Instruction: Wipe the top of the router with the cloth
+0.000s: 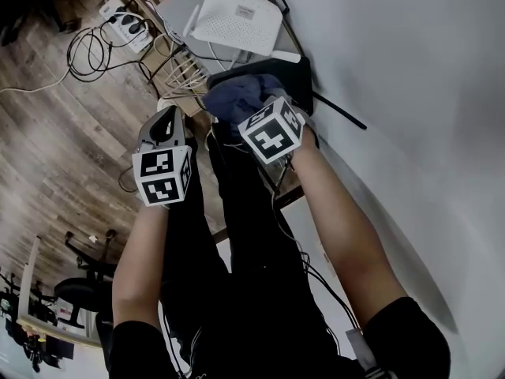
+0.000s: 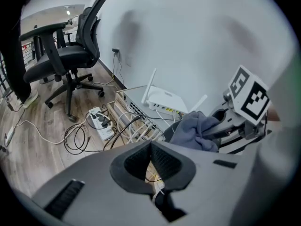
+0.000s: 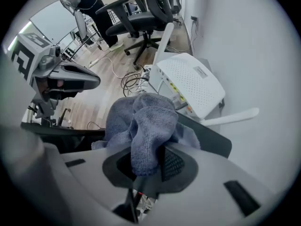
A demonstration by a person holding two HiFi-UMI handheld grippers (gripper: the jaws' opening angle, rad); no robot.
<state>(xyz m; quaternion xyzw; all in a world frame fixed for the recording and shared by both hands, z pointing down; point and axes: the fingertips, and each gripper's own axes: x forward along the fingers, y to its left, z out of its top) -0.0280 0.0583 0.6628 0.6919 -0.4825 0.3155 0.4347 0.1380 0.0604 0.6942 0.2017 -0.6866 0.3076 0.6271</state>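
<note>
One cloth [image 1: 237, 101] is seen in the head view, near the router [image 1: 237, 20]. In the left gripper view, the left gripper [image 2: 151, 146] is closed on nothing. In the right gripper view, the right gripper [image 3: 148, 161] is clamped on the cloth; the wiping is judged not yet begun.

A plain white wall [image 2: 188, 36] meets a floor of grey-brown wood planks [image 2: 37, 159]. A black office chair [image 2: 66, 55] on castors stands on the planks close to the wall. A dark cord hangs from a wall socket [image 2: 115, 51]. A white power strip [image 2: 101, 121] lies on the floor among loose loops of cable [image 2: 75, 138]. The light is soft and even, with faint shadows on the wall.
</note>
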